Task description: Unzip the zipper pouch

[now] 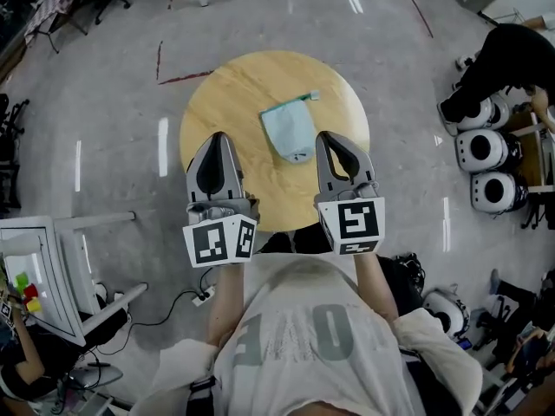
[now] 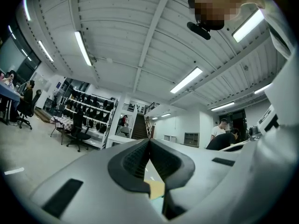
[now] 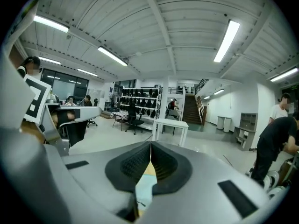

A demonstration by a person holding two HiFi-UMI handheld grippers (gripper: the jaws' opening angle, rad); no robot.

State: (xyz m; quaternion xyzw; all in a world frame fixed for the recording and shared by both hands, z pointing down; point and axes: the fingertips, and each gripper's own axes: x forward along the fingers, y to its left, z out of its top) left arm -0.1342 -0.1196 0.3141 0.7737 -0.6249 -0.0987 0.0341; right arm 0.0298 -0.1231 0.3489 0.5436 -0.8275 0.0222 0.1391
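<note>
Far left: 1 white desk (image 1: 61,254) on the grey floor. Next, 1 left gripper (image 1: 218,137), jaws pressed together tip to tip, pinching nothing, carrying 1 marker cube (image 1: 221,241). Hangs over the near edge of 1 round wooden table (image 1: 227,89). On the tabletop's middle, 1 light blue zipper pouch (image 1: 290,130), lying flat, with 1 small tab (image 1: 313,95) at its far right corner. Lies between the 2 gripper tips, nearer the right one, held by neither. Then 1 right gripper (image 1: 323,137), jaws likewise closed on nothing, bearing 1 marker cube (image 1: 351,224). Far right: 3 white round housings (image 1: 484,150) in 1 column on the floor, beside 1 person in black (image 1: 512,55).
</note>
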